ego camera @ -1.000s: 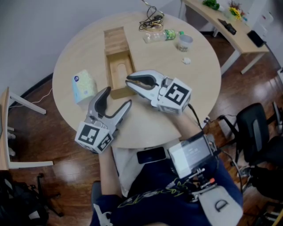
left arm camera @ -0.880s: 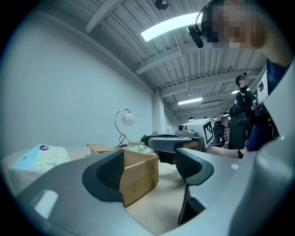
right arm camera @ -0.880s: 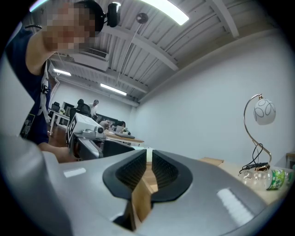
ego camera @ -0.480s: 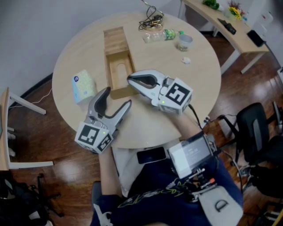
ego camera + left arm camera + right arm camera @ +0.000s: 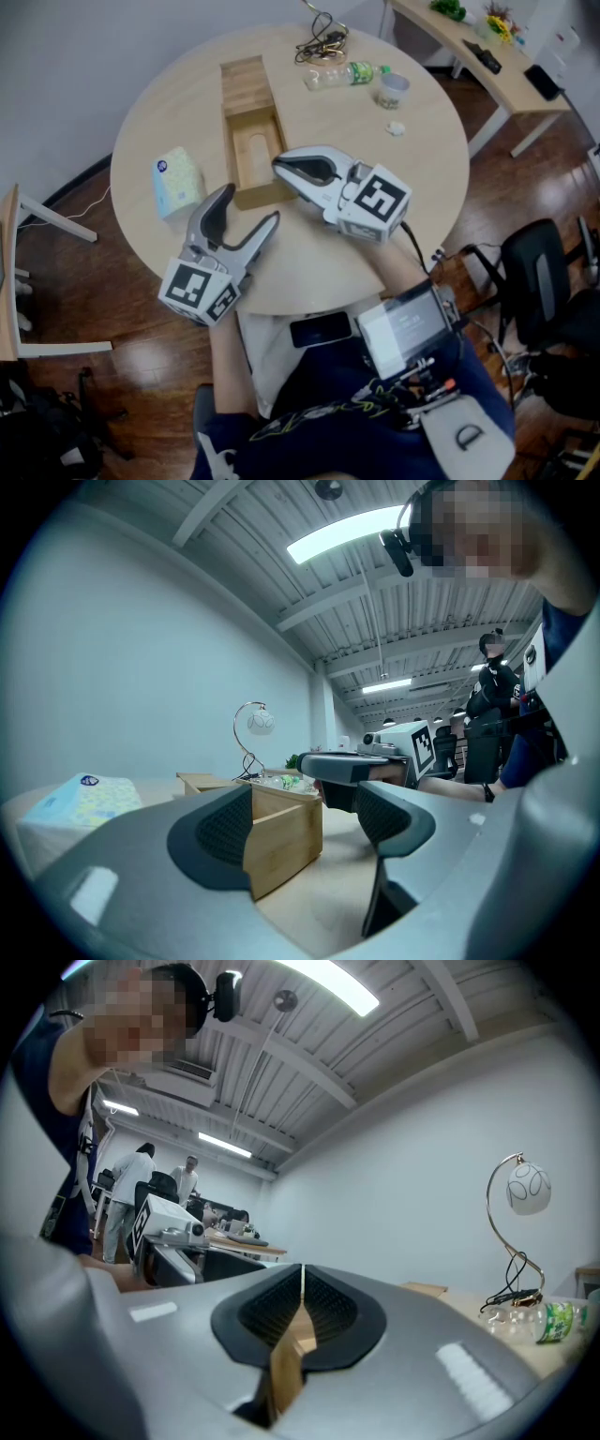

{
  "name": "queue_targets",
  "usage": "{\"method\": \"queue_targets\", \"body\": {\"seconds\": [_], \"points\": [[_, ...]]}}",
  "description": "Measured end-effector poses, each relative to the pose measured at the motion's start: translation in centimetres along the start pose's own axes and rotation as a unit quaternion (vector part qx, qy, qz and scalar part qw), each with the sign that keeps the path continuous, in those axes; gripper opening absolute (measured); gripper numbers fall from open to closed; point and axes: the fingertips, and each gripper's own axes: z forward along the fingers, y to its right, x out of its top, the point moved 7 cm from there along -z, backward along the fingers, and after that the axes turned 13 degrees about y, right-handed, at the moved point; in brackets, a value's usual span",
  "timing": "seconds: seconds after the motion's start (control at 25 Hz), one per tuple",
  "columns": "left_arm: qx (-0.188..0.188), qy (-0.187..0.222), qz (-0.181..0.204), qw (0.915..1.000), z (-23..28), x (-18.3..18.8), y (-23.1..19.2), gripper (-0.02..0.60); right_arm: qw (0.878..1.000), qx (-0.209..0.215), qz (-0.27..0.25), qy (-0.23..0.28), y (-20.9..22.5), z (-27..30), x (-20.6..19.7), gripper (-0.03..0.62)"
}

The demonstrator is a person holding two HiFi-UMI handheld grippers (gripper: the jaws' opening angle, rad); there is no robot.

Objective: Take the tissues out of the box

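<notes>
Right gripper [image 5: 278, 165]: jaws, slightly apart a second ago, now fully together at near end of box [image 5: 231, 155], gripping nothing. Left gripper [image 5: 249, 204]: wide open, empty, unmoved. Tissues [image 5: 178, 183] lie on table, centre left of frame, beside empty box. Task looks done.

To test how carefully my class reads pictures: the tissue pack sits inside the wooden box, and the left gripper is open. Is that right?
Not quite. The tissue pack is not inside the box; it lies on the table to the box's left, as the head view shows. The left gripper is indeed open.
</notes>
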Motion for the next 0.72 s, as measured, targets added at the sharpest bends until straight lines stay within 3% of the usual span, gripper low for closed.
{"method": "queue_targets", "body": {"seconds": [0.36,0.72], "points": [[-0.001,-0.002,0.001,1.0000,0.05,-0.05,-0.03,0.360,1.000,-0.002,0.004,0.015,-0.01,-0.08,0.40,0.009],[0.000,-0.001,0.000,1.0000,0.07,-0.01,0.01,0.360,1.000,0.003,-0.002,-0.010,-0.06,0.01,-0.09,0.004]]}}
